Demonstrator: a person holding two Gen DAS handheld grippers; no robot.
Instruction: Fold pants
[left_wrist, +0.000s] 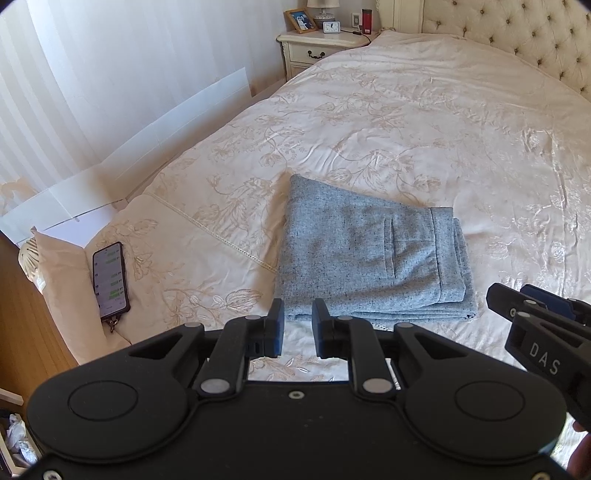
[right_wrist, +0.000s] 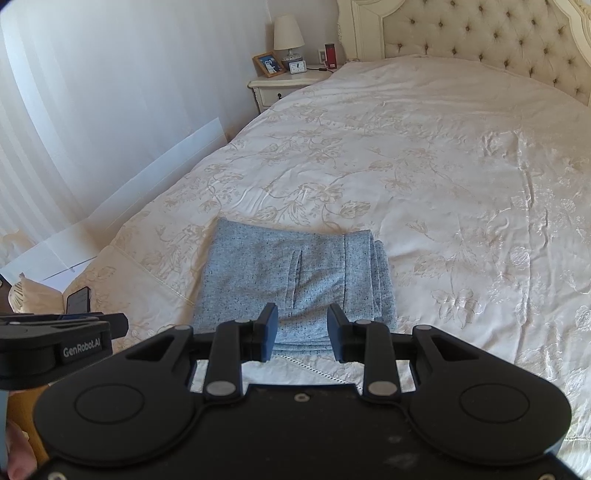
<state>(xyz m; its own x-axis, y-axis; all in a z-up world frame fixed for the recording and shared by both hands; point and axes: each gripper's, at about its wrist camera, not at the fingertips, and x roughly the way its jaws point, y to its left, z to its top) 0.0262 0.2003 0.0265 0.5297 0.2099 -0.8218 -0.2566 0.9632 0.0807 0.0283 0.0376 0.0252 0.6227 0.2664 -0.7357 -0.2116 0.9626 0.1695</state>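
The grey-blue pants (left_wrist: 369, 254) lie folded into a compact stack on the cream floral bedspread (left_wrist: 406, 122), near the bed's foot; they also show in the right wrist view (right_wrist: 295, 280). My left gripper (left_wrist: 297, 325) hovers just short of the stack's near edge, open with a narrow gap and empty. My right gripper (right_wrist: 302, 328) hovers above the stack's near edge, open and empty. The right gripper also shows in the left wrist view (left_wrist: 532, 306), to the right of the pants. The left gripper shows at the left edge of the right wrist view (right_wrist: 110, 325).
A phone (left_wrist: 110, 280) with a lit screen lies on the bed's left corner. A nightstand (left_wrist: 317, 48) with a lamp, photo frame and clock stands at the far left beside the tufted headboard (right_wrist: 480, 40). White boards (left_wrist: 166, 125) lean along the left wall.
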